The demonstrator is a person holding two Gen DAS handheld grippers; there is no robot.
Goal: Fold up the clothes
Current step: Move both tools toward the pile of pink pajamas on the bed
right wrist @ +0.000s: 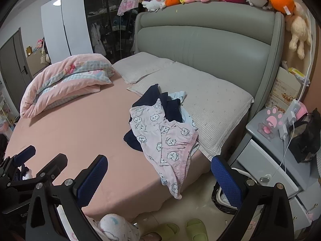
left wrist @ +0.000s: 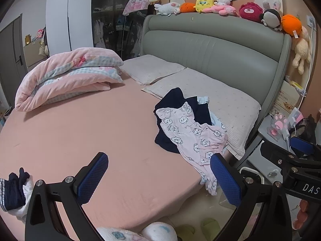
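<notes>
Pink-sheeted bed (left wrist: 90, 132) fills both views, grey padded headboard (left wrist: 216, 46) behind, row of plush toys (left wrist: 210, 6) along its top. Far left, a folded pink quilt (left wrist: 66, 76) sits near the wardrobe side; two pale pillows (left wrist: 210, 92) lie against the headboard. Only the left wrist view shows a navy-and-white garment (left wrist: 14, 188) bunched at its lower left edge, beside the left gripper (left wrist: 158, 178), whose blue pads stand wide apart, holding nothing. Right of centre, a heap of clothes rests partly on the nearer pillow: a pink bear-print garment (right wrist: 166, 138) draped over a dark navy piece (right wrist: 152, 98), its end hanging off the mattress edge. Right gripper (right wrist: 158, 178) likewise spread wide and empty. Right wrist view alone shows the nightstand (right wrist: 270, 140) top clearly, and green slippers (right wrist: 194, 229) on the floor.
</notes>
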